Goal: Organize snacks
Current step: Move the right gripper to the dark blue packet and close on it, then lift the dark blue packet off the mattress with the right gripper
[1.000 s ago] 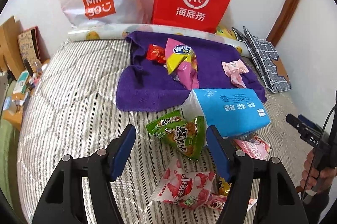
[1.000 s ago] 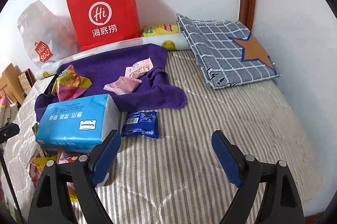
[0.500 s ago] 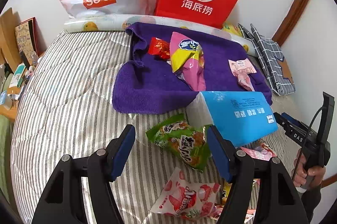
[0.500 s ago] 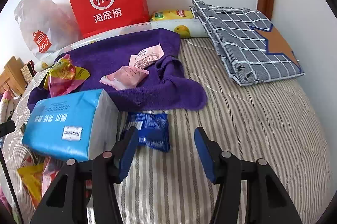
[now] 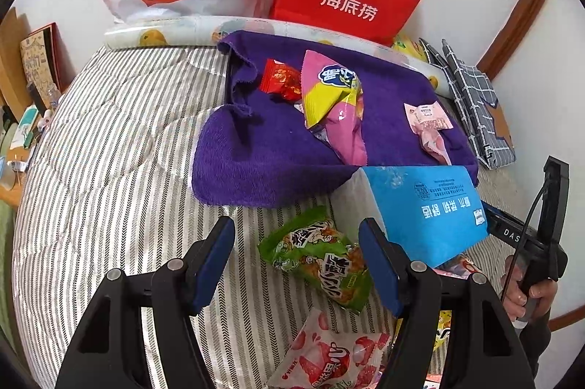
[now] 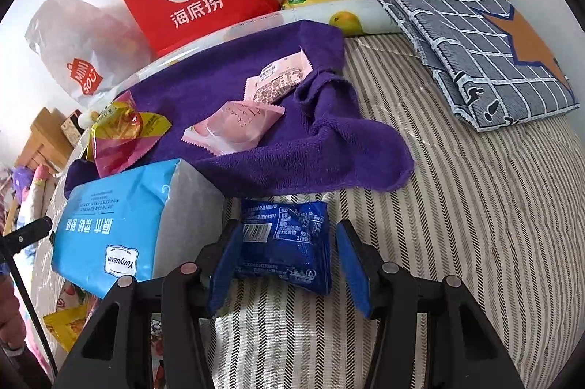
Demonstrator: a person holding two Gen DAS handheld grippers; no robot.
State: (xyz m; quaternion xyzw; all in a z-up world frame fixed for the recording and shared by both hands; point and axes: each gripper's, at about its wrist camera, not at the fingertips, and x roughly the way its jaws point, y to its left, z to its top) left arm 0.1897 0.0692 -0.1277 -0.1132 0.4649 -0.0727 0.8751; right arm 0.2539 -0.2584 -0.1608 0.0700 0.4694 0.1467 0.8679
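Blue-padded right gripper (image 6: pixel 285 253) angled down at striped bedding (image 6: pixel 457 224), jaws just narrowed yet apart, straddling dark blue snack packet (image 6: pixel 285 242), right pad clear of it. Left gripper (image 5: pixel 296 261) likewise tilted down, open, green snack bag (image 5: pixel 321 261) lying between pads untouched. Purple towel (image 5: pixel 263 155) beyond.

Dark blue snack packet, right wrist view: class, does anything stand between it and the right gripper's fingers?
Nothing visible does. The dark blue snack packet lies on the striped bed between the right gripper's open fingers, with the blue tissue pack beside it.
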